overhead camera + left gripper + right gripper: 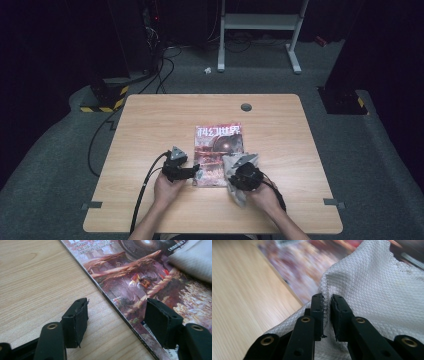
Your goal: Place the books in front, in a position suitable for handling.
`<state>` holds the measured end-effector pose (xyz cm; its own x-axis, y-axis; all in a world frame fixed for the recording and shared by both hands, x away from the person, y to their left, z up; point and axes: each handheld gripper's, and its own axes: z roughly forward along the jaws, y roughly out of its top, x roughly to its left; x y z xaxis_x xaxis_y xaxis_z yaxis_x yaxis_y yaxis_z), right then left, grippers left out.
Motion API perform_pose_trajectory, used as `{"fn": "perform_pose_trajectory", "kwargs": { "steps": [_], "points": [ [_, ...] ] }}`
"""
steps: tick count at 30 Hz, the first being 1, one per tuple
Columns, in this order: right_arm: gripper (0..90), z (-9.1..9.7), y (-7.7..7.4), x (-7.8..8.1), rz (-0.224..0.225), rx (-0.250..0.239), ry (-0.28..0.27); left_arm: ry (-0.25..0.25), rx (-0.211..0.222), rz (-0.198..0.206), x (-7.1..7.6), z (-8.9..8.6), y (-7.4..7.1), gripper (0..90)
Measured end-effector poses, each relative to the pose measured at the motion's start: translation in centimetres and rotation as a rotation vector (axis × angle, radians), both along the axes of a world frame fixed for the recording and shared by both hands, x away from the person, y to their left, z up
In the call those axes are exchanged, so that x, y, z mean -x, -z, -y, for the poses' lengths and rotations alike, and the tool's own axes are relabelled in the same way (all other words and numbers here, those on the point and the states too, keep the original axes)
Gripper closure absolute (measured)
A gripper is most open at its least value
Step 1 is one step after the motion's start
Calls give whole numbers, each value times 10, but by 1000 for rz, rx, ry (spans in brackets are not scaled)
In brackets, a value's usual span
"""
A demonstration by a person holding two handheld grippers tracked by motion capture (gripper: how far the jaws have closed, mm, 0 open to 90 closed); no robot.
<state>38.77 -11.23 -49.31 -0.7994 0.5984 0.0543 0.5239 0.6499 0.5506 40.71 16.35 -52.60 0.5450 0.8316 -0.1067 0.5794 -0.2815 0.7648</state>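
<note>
A magazine (218,150) with a red and brown cover lies flat in the middle of the wooden table (150,120). My left gripper (196,172) rests at the magazine's lower left corner, open, one jaw over bare wood and the other over the cover (140,280). A grey-white cloth (235,172) with a woven diamond texture lies over the magazine's lower right part. My right gripper (244,171) is shut on a fold of this cloth (372,290), which is pinched between its pads (318,312).
A round grey cable port (246,107) sits near the table's far edge. Cables trail from the left gripper off the table's near left. On the floor beyond stand a white frame (260,30) and dark equipment with yellow-black striped bases (107,97).
</note>
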Motion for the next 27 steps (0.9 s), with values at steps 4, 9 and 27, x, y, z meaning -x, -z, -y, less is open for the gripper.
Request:
{"fn": "perform_pose_trajectory", "kwargs": {
  "steps": [4,9,27],
  "points": [
    [792,29,-1,2,-1,2,55,0,3,-1,0,0,0,354],
    [793,23,-1,4,22,29,62,5,1,2,0,0,0,366],
    [793,-99,2,-2,-5,-13,-130,5,2,0,0,0,0,367]
  ]
}}
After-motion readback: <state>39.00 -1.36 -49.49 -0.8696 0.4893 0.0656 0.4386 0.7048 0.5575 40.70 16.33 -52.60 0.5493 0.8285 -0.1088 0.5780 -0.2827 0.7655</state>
